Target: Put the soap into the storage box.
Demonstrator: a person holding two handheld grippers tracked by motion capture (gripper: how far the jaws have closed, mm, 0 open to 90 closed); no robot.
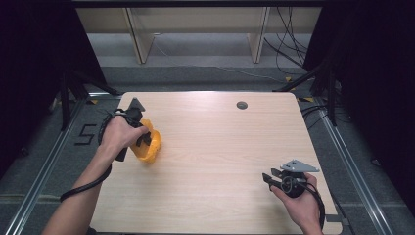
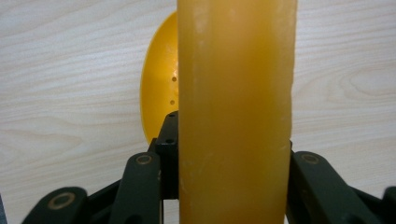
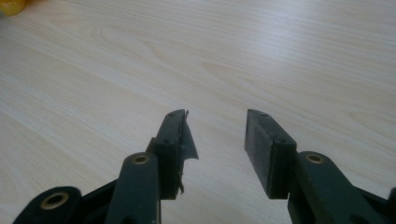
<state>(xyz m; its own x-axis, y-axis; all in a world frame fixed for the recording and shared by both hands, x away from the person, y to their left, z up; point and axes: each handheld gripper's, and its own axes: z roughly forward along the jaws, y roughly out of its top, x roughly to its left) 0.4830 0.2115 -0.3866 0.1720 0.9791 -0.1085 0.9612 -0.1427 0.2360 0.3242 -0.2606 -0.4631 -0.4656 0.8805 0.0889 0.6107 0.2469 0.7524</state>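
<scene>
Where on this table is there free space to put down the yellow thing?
The widest bare wood lies between the yellow object, held in the left gripper, and the right gripper. The far side of the table is also free, up to the small grey cap. It is crowded only at the left edge and the near right corner.

bowl (image 1: 148, 145) on table (image 1: 220, 147) left, right claw (image 1: 268, 179) near right

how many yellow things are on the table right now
1: a yellow container at the table's left side, clamped in the left gripper. Nothing else yellow is visible, though the hand may hide something.
</scene>
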